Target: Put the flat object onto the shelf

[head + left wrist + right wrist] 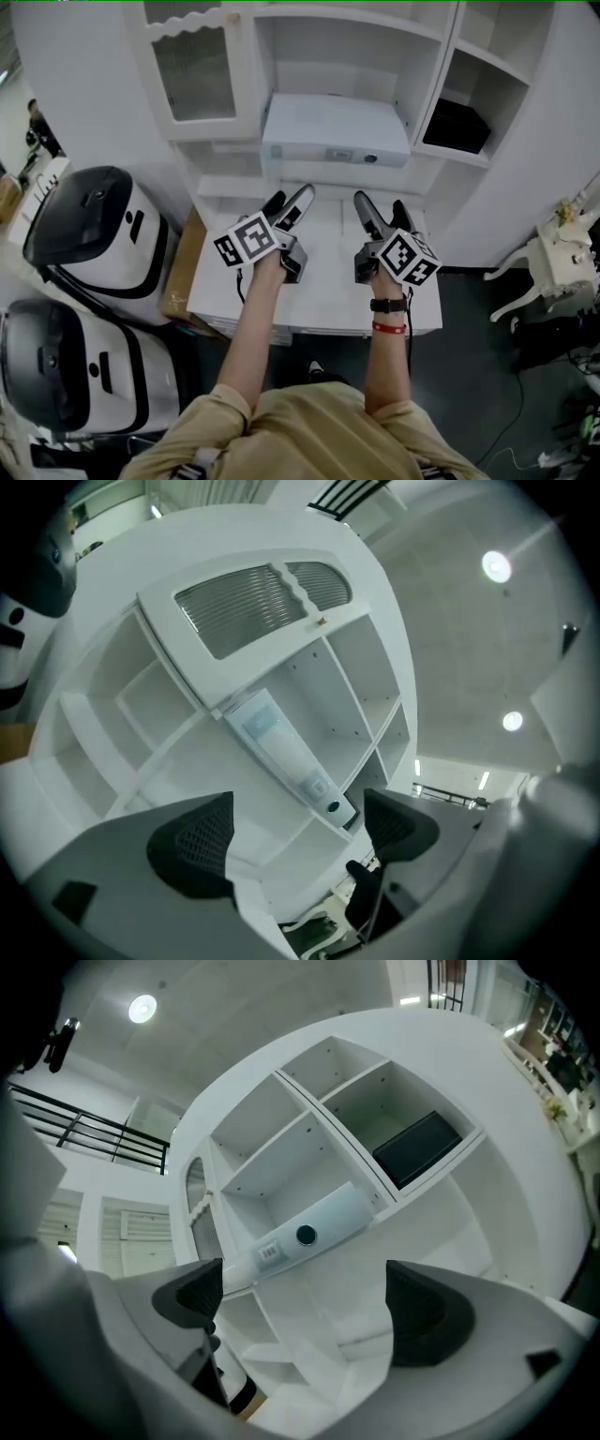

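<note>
A flat white box (335,129) with a label and a dark round button on its front edge lies on the middle shelf of the white cabinet (239,131). It shows as a long pale slab (286,752) in the left gripper view and as a slab (305,1230) in the right gripper view. My left gripper (288,207) hovers over the white desk top (225,281), below the box, open and empty. My right gripper (380,216) is beside it, also open and empty.
A black box (456,126) sits in the right-hand shelf compartment, also seen as a dark box (417,1147). Two white-and-black machines (89,230) stand on the floor at left. A white ornate chair (553,262) is at right.
</note>
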Demonstrator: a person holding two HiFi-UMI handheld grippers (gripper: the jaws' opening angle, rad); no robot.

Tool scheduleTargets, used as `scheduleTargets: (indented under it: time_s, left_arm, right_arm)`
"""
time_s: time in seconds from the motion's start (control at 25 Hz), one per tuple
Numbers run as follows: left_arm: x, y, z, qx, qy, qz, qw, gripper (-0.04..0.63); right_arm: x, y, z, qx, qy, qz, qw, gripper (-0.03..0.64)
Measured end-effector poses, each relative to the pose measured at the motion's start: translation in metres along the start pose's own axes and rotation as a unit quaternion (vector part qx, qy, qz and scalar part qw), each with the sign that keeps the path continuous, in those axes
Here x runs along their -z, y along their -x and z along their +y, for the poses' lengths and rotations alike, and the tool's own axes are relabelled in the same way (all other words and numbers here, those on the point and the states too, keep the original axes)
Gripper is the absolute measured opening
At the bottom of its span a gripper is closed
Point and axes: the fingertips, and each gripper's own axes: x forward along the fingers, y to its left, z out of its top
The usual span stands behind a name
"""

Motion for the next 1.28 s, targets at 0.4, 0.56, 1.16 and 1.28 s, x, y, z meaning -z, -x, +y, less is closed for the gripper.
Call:
scheduleTargets:
  time_s: [0.4,0.56,1.16,1.28]
  left_arm:
    - [0.001,0.015,-0.003,-0.066,-0.147,0.016,0.9869,0.448]
    - [0.004,0.015,-0.001,-0.11,-0.222,0.026,0.9685,0.448]
    - [-0.009,-0.004,-0.001,-0.144,-0.306,0.028,0.9405,0.446]
    - [-0.013,-0.008,0.001,-0.148,-0.311,0.027,0.9384,0.446]
  right_arm:
    - [-0.002,0.014,0.009,0.019,0.089,0.016,0.996,0.555]
    - [-0.007,0.017,0.007,0.04,0.121,0.014,0.992,0.555]
    - [-0.017,-0.008,0.011,0.043,0.163,0.011,0.986,0.554]
    - [-0.017,-0.016,0.011,0.041,0.167,0.013,0.985,0.554]
